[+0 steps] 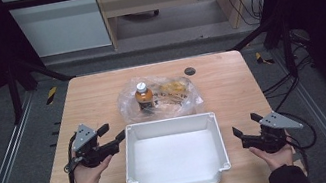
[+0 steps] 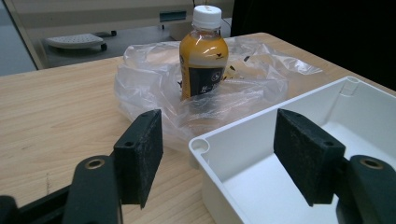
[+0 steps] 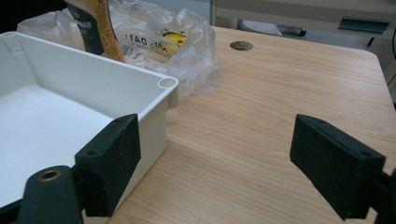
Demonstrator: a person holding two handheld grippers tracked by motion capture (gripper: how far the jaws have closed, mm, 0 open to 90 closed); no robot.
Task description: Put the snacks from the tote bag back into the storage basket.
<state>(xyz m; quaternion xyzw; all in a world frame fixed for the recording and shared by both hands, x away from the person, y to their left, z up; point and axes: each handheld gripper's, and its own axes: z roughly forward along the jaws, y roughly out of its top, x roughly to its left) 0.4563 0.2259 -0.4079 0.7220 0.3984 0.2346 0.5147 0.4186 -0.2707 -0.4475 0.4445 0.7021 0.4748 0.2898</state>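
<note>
Both tongs released, jaws spread wide, nothing held. Left tongs [image 1: 111, 133] rest on the desk [image 1: 86, 97] just left of the white plastic tray [image 1: 169, 126], near its far-left corner. Right tongs [image 1: 248, 130] sit to the right of the tray, a short way off its right wall.

Work in hand, as judged: get the bottle [image 1: 143, 96] out of the clear plastic bag [image 1: 180, 99] and into the tray, which is empty.

Risks:
- Bottle stands upright, tall and narrow, on loose crumpled film. A sideways nudge from one jaw before the other closes would likely tip it.
- Film bunched around the bottle's lower half. Jaws closing low would pinch film with the bottle, so the bag and its yellow contents could drag along.
- The bottle wall looks smooth; a grip over film may slip.
- The tray's far wall lies between tongs and bottle. A low approach could clip the rim and shove the tray.

Position of bottle relative to tongs: far of both, just beyond the tray's far wall, left of the tray's middle. In the left gripper view the bottle [image 2: 203, 56] stands ahead between the two jaws but well beyond them, with the tray corner [image 2: 200, 145] close in. In the right gripper view the bottle [image 3: 93, 28] lies far and to the left, across the tray.
</note>
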